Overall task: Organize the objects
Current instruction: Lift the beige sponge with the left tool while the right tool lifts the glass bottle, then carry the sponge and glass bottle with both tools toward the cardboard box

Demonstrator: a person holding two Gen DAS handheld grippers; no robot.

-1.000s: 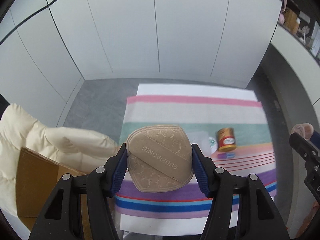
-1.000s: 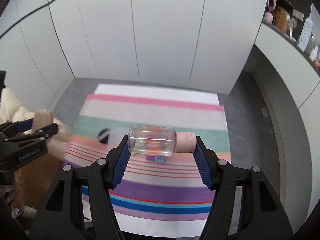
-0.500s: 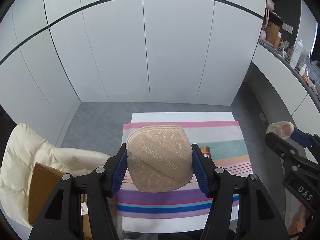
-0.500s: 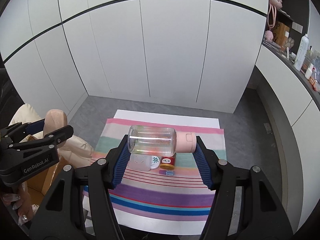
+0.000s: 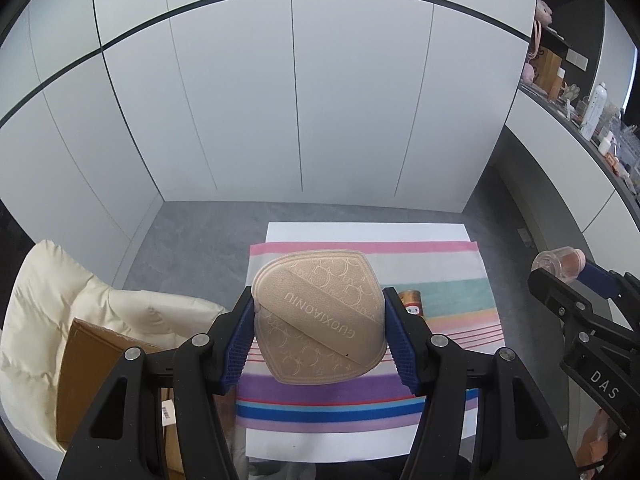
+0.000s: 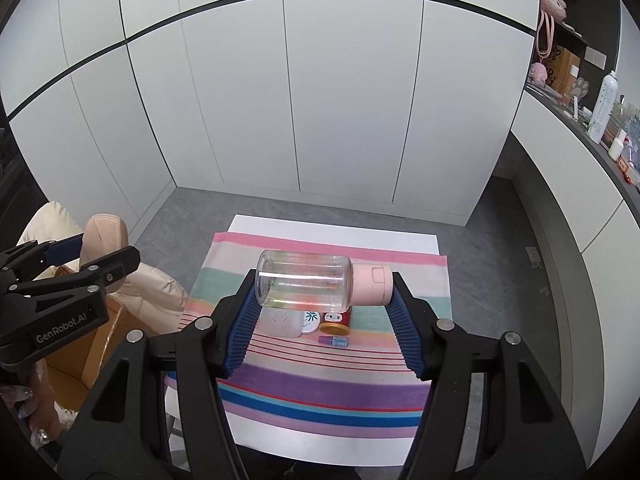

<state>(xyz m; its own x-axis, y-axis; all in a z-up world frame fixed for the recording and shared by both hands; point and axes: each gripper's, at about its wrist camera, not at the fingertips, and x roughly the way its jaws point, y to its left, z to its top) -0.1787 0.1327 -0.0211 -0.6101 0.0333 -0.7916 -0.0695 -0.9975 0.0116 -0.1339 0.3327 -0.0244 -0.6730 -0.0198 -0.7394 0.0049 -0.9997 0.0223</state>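
A room in a home. Tall white cupboard doors (image 6: 320, 100) line the back wall above a grey floor (image 6: 492, 232). A striped cloth (image 6: 320, 380) covers a small table. A side counter (image 6: 580, 152) carries bottles and trinkets; a cream padded jacket (image 5: 48, 320) lies over a cardboard box (image 5: 80, 360).

Beige ring-patterned pad (image 5: 320, 316), clear pink-capped bottle (image 6: 308, 284), multicolour striped cloth (image 6: 320, 384), cream jacket (image 5: 60, 300)

Can (image 6: 335, 319) and case (image 6: 282, 320) on the cloth (image 6: 320, 380); box (image 5: 86, 364) to its left.
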